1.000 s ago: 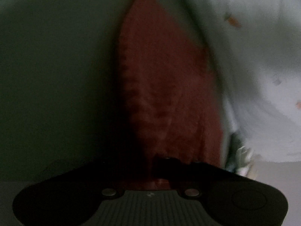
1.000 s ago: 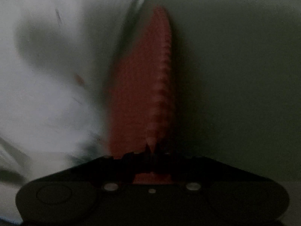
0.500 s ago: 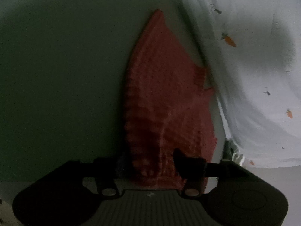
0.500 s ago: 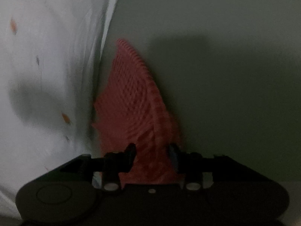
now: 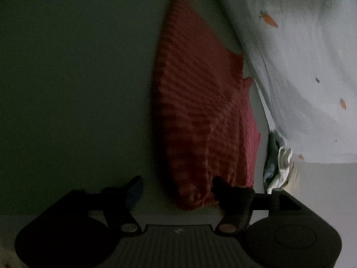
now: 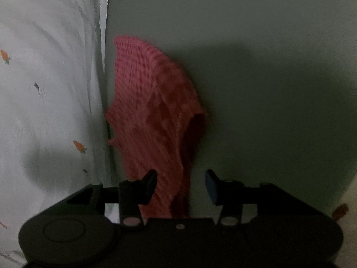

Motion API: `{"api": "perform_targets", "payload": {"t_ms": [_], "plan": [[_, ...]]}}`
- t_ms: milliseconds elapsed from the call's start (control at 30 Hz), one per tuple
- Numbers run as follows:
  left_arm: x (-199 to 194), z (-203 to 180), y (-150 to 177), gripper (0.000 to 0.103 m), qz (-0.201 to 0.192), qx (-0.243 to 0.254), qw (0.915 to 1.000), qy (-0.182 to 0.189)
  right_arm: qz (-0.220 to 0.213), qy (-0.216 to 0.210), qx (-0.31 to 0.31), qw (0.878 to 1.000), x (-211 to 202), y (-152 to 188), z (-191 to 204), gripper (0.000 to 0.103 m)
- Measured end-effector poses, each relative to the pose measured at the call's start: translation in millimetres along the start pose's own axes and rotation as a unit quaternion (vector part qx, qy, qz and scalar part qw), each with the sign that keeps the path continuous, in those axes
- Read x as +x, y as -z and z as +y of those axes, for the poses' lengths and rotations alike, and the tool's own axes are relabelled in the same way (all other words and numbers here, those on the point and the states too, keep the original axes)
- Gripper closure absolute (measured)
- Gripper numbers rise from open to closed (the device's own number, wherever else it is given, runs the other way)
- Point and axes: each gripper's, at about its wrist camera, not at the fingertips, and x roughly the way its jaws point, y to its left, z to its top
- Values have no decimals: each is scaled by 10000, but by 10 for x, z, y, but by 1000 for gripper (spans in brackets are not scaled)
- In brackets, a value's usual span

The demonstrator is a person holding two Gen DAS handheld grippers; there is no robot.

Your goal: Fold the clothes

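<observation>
The left tool (image 5: 177, 186) stands with its fingers spread wide and nothing clamped between them. A red ribbed knit garment (image 5: 200, 116) lies flat on the dark grey-green table (image 5: 78, 78) just ahead of it. The garment's rounded near end sits in the gap between the two fingers, close beside the right-hand finger (image 5: 232, 194), though in this dim light it is hard to tell whether cloth and finger touch. From there the garment narrows to a point at its far end, and one side edge shows a stepped notch.

The right tool (image 6: 180, 179) is also wide apart and grips nothing. In its view the same red knit garment (image 6: 154, 111) runs forward from between the fingers, its near end passing just beside the left-hand finger (image 6: 148, 183). One side of the garment is lifted in a loose fold with a dark hollow under it.

Along the garment's other side lies a pale sheet printed with small carrots (image 6: 44, 89), its edge just beside the knit. In the left wrist view the same carrot sheet (image 5: 312, 78) fills the right side, and a small bundle of crumpled pale cloth (image 5: 279, 163) sits at its near edge.
</observation>
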Motion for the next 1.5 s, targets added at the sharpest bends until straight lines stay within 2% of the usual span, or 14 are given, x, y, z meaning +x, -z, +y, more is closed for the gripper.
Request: {"api": "perform_targets", "payload": {"t_ms": [300, 367, 433, 500, 600, 767, 900, 967, 1000, 1033, 1167, 1300, 1400, 1500], "plan": [[379, -145, 3, 34, 317, 317, 9990, 23, -329, -166, 447, 9983, -324, -14, -200, 52], [405, -193, -9, 45, 202, 319, 9993, -47, -452, -230, 556, 9972, -348, -23, -187, 52], [418, -245, -23, 78, 36, 289, 9995, -117, -509, -271, 558, 9968, -297, -136, -136, 52], [314, -253, 14, 89, -215, 179, 9996, 2, -500, -308, 539, 9968, -292, -249, -97, 52], [215, -373, 22, 94, -731, 66, 9969, 297, -414, -352, 512, 9972, -266, -441, -62, 52], [221, -852, -1, 94, -1052, 444, 9915, 620, -323, -451, 518, 9971, -229, -812, -41, 52], [554, -1373, 74, 93, -537, 1221, 9882, 755, -278, -499, 528, 9970, -269, -1090, -38, 52], [833, -1595, 174, 93, -293, 1617, 9854, 456, -256, -544, 516, 9969, -276, -1207, -20, 52], [980, -1659, 218, 86, -177, 1719, 9844, 320, -242, -569, 515, 9968, -269, -1259, -6, 52], [1149, -1670, 244, 76, -12, 1692, 9852, 259, -227, -595, 515, 9966, -261, -1310, 8, 52], [1533, -1487, 291, 71, 699, 828, 9935, 351, -36, -744, 566, 9956, -148, -1431, 81, 52], [1201, -1450, 349, 48, 335, 960, 9925, 683, 236, -905, 265, 9953, 27, -1477, 284, 58], [857, -1317, 316, 43, -87, 751, 9926, 951, 656, -978, -307, 9926, 277, -1428, 560, 69], [577, -1110, 267, 42, -538, 444, 9957, 607, 1249, -1072, -883, 9824, 586, -1277, 824, 83]]}}
